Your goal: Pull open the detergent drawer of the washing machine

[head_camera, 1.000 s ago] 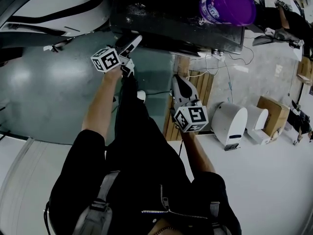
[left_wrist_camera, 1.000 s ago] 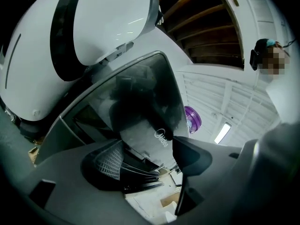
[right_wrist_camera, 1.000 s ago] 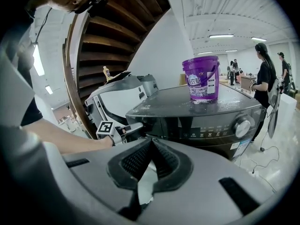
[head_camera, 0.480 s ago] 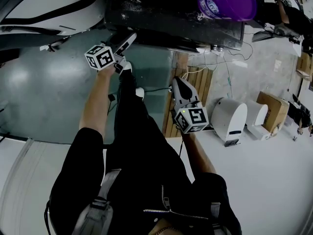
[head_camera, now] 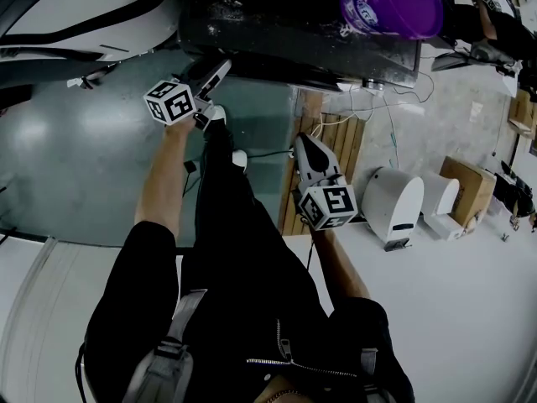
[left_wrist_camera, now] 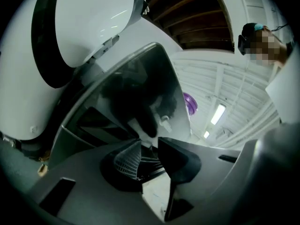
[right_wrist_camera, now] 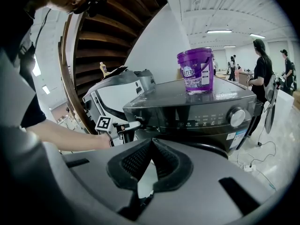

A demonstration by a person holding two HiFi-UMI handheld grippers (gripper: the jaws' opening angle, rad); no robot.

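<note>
The dark washing machine [head_camera: 294, 23] [right_wrist_camera: 197, 107] has its detergent drawer [right_wrist_camera: 152, 120] at the left end of the control panel, flush with the front. My left gripper [head_camera: 220, 67] [right_wrist_camera: 133, 124] reaches level to that drawer. In the left gripper view the glossy drawer front [left_wrist_camera: 140, 102] fills the middle. Its lower edge runs in between the jaws of the left gripper [left_wrist_camera: 150, 144], which have just been closing and seem to press on it. My right gripper [head_camera: 304, 145] [right_wrist_camera: 151, 144] hangs back from the machine, shut with nothing in it.
A purple bucket [head_camera: 390, 5] [right_wrist_camera: 195, 71] stands on the machine's top. A white appliance [head_camera: 84, 7] [right_wrist_camera: 117, 95] is to the left. A wooden pallet [head_camera: 336, 141], white devices [head_camera: 394, 208], a cardboard box [head_camera: 470, 196] and cables lie on the floor. People [right_wrist_camera: 262, 74] stand at the right.
The left gripper's marker cube has shifted slightly left and rolled a little while its tips stayed at the drawer. The right gripper has kept still.
</note>
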